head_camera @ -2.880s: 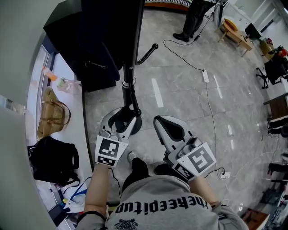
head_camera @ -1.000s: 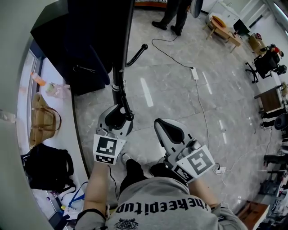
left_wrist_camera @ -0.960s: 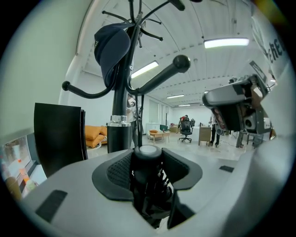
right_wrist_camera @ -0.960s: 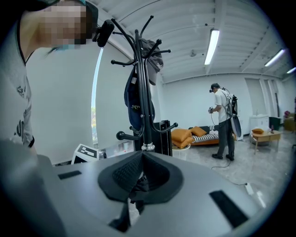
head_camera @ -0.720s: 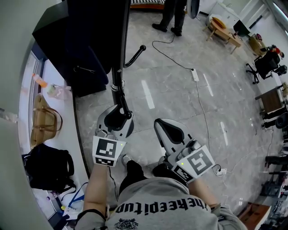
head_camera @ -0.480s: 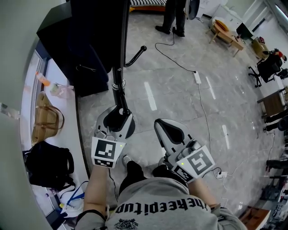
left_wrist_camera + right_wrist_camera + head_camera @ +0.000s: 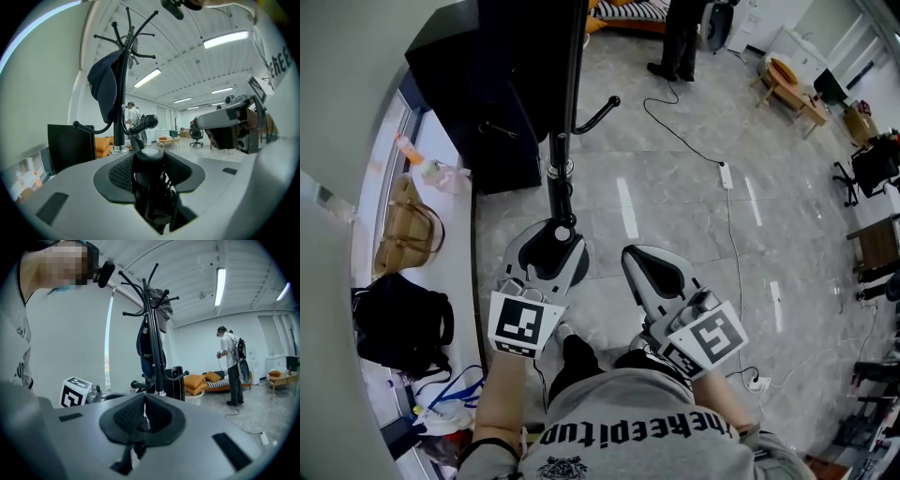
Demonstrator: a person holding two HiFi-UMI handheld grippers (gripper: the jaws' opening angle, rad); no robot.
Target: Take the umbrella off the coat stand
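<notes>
Ledge (image 7: 465, 281) holds woven bag (image 7: 405, 239), black bag (image 7: 398, 323); floor (image 7: 694, 206) open beside coat stand (image 7: 119, 131); left claw (image 7: 555, 246) clamps umbrella (image 7: 150, 168), right claw (image 7: 645, 262) together.

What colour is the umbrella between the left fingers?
The umbrella is black; clearest in the left gripper view.

Blk umbrella (image 7: 150, 187), blk coat stand (image 7: 122, 119)

Head view first: the camera's up on my head, staring steeply down past my chest at the left hand-held gripper (image 7: 548, 251) and right hand-held gripper (image 7: 649, 267), with the floor (image 7: 694, 216) well below. Each gripper view rides just behind its own jaws, facing forward and about level. All three views share the coat stand (image 7: 560, 155), close ahead. The right gripper view also catches my left marker cube (image 7: 76, 391).
</notes>
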